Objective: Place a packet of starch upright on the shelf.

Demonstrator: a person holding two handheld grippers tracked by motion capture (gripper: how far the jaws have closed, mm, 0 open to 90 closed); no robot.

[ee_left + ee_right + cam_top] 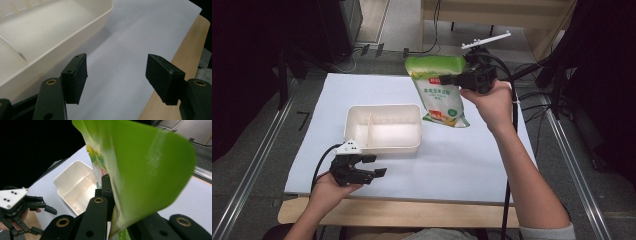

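From the high view, your right tongs (451, 79) are up at the far side of the counter (472, 160), clamped on the edge of a green and white printed plastic pouch (439, 90). The pouch hangs in the air, top tilted toward the far edge, its lower corner just beside the right end of the cream two-compartment plastic bin (383, 128) and above the white sheet (362, 85) covering the counter. Your left tongs (375, 165) sit low at the near left, spread wide with nothing between them, just in front of the bin's near wall.

Over to the left gripper view: your two black pads (76, 77) stand far apart, and between them lies bare white sheet (125, 57). The cream bin (82, 30) fills the upper left, its divider visible at the edge, and the counter's wooden rim (175, 57) runs down the right.

Now the right gripper view: your tongs (112, 202) pinch the pouch (150, 170), its green top billowing large and blurred across the frame. Past it, the bin (75, 185) rests on the sheet, and your left tongs (46, 220) show at the lower left, open beneath their white plate.
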